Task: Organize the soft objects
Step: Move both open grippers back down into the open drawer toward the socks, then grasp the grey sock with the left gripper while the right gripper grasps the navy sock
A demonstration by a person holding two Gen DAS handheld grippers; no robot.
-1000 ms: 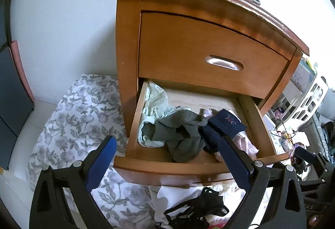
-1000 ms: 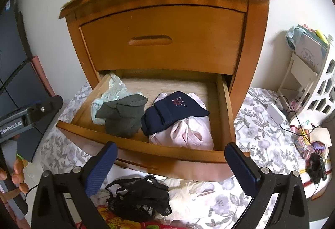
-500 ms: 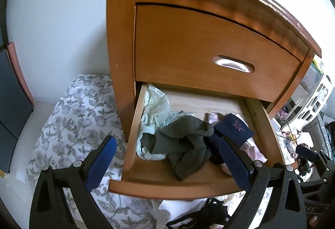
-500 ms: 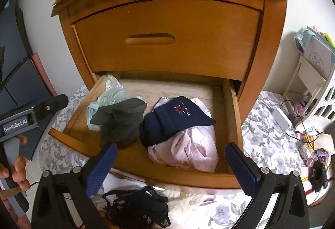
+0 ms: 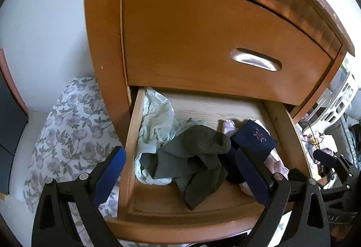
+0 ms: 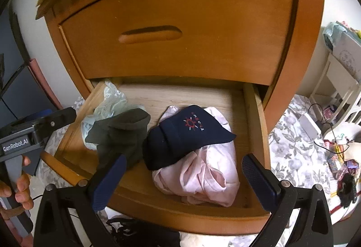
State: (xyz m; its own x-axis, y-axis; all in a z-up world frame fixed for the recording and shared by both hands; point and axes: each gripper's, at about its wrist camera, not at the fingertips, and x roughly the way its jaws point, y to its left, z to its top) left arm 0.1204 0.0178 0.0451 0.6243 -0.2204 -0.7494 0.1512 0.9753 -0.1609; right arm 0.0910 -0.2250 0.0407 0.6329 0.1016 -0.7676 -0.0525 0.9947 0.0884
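Note:
The lower drawer point(image 5: 178, 222) point(image 6: 187, 220) of a wooden nightstand stands pulled out. In it lie a pale green lace garment point(image 5: 158, 118) point(image 6: 108, 102), a dark olive garment point(image 5: 194, 156) point(image 6: 121, 134), a navy piece with a red emblem point(image 5: 255, 136) point(image 6: 185, 134) and a crumpled pink garment point(image 6: 203, 174) point(image 5: 275, 165). My left gripper point(image 5: 180, 179) is open over the drawer's front, straddling the olive garment without touching it. Over the front rail, near the pink and navy clothes, my right gripper point(image 6: 183, 181) hangs open and holds nothing.
The upper drawer point(image 5: 203, 44) point(image 6: 180, 28) is closed. A flowered sheet point(image 5: 67, 123) point(image 6: 297, 156) covers the floor on both sides. Black straps point(image 6: 126, 231) lie below the drawer front. A white shelf unit point(image 6: 338, 66) and small clutter point(image 6: 343, 168) are at right. A hand point(image 6: 18, 188) holds the left gripper's handle.
Both grippers have moved closer to the nightstand and over the open drawer; the black straps on the sheet have dropped nearly out of view. The clothes have not shifted.

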